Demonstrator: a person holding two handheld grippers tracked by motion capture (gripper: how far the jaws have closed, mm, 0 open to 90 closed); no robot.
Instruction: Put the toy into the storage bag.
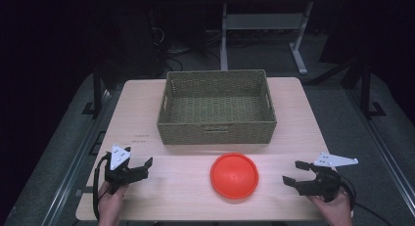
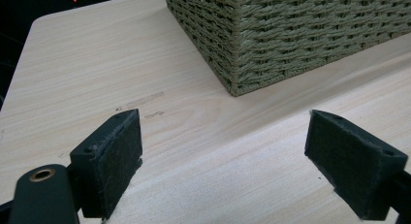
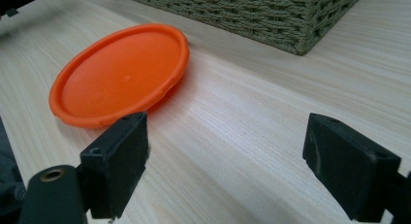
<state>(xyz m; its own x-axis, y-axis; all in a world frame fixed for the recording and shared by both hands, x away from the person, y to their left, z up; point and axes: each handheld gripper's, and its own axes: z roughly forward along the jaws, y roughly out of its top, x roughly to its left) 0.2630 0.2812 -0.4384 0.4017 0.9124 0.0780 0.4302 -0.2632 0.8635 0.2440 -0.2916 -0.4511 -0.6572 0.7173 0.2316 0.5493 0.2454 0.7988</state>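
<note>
The left gripper and the right gripper sit low over the table, both with jaws wide and nothing in them. Between them, nearer the right one, lies the orange plate. Beyond it stands the woven basket.

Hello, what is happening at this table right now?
A person holds a gripper in each hand over a wooden table. Both the left gripper and the right gripper are open and hold nothing. An orange disc lies flat between them, in front of an empty woven basket.
</note>
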